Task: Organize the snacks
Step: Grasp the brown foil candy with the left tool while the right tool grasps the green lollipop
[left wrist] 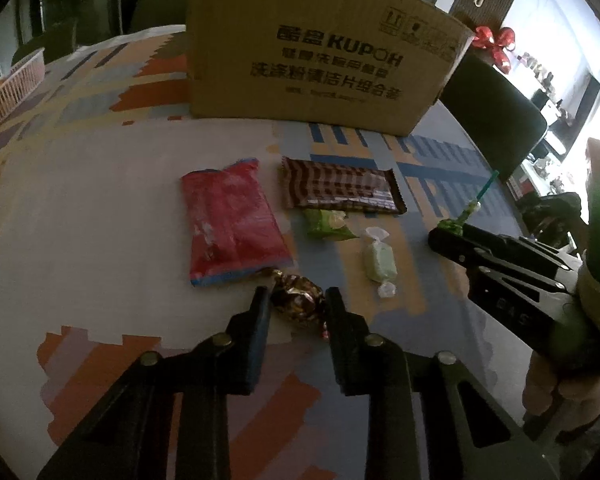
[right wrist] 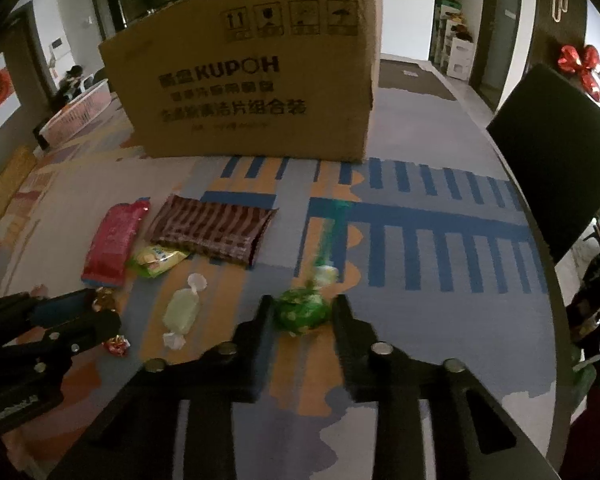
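Cardboard box [left wrist: 316,52] stood at the back of the patterned surface [left wrist: 100,200], and my guess was that's where the snacks were meant to end up, since they were all laid out loose in front of it. Red packet [left wrist: 232,224] and brown striped bar [left wrist: 340,192] sat side by side, with a small green packet [left wrist: 326,226] just below the bar and a pale green candy [left wrist: 379,266] near it.

Left gripper [left wrist: 298,304] had its jaws closed on the gold-brown foil candy [left wrist: 298,304], pads pressing both sides, candy down at the surface right by the red packet's corner. Right gripper [right wrist: 303,312] was doing the same with the green lollipop [right wrist: 302,312]: jaws clamped on the wrapped head, stick [right wrist: 332,232] poking away toward the box. That one looked blurry, so hard to say if it had left the surface.

Both grabbed from above at a slant, probably so the small round things don't roll off
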Available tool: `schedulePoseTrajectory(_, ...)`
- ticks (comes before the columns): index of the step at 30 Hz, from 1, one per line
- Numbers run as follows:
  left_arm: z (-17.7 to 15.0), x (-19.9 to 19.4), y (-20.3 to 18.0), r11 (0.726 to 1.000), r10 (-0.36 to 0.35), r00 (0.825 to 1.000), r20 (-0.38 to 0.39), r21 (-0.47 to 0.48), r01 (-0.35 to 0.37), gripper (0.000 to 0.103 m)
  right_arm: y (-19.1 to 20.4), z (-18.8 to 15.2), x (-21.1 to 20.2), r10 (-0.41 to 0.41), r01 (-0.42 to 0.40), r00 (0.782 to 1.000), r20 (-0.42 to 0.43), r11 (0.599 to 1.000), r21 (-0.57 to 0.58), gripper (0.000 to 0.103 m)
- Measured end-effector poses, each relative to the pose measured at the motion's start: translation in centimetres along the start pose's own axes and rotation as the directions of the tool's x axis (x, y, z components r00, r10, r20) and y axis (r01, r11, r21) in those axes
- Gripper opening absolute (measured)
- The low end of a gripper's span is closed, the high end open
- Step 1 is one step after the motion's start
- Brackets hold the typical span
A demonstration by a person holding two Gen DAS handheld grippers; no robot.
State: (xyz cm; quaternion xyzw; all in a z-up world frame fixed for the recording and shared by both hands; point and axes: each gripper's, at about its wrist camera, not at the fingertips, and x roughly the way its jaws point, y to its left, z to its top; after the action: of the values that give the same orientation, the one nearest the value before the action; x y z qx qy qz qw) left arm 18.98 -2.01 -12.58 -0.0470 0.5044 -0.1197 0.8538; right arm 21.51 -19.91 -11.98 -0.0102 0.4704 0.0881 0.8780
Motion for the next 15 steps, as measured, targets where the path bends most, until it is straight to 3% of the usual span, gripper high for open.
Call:
schedulePoseTrajectory(6, -0.1, -0.4, -0.1, 1.000, 0.002, 1.000, 0.014, 0.009, -0.002, 0.027, 0.2, -0.3, -0.5, 0.004, -0.004, 1.000, 0.005, 1.000, 0.000, 0.027)
schedulePoseTrajectory(9, -0.1, -1.0, -0.3, 1.000, -0.011, 1.000, 0.024, 0.013, 0.010, 0.012, 0.5, -0.4, -1.2, 0.014, -0.014, 1.000, 0.016, 1.000, -0.004, 0.027)
schedulePoseTrajectory(15, 0.1, -2.0, -0.6, 0.999, -0.020, 0.998, 0.053, 0.029, 0.019, 0.007, 1.6, -0.5, -3.3, 0.040, -0.039, 0.998, 0.048, 0.999, -0.022, 0.027)
